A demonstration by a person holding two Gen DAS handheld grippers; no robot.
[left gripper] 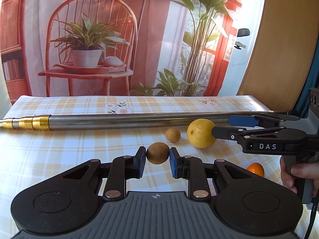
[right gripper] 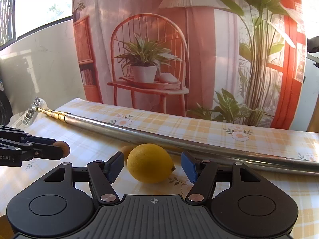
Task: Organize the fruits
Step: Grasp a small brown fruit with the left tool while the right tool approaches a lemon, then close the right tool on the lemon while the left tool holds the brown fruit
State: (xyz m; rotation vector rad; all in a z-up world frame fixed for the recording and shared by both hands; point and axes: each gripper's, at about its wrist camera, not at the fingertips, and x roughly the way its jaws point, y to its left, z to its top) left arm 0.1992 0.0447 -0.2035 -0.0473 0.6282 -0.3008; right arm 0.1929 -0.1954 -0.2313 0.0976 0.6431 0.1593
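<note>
Left claw (left gripper: 157, 155) is clenched on a small brown fruit (left gripper: 157, 153), apparently lifted off the bench (left gripper: 59, 149), likely for sorting. Right claw (right gripper: 152, 164) is released, fingers straddling the lemon (right gripper: 150, 163) without touching, seemingly lined up for a grab. The lemon sits just in front of the metal pole (right gripper: 179, 139); another small brown fruit (left gripper: 172, 135) lies beside the lemon, an orange fruit (left gripper: 255, 169) nearer than it. Right claw reads "DAS"; left shows partial "ot.AI".
</note>
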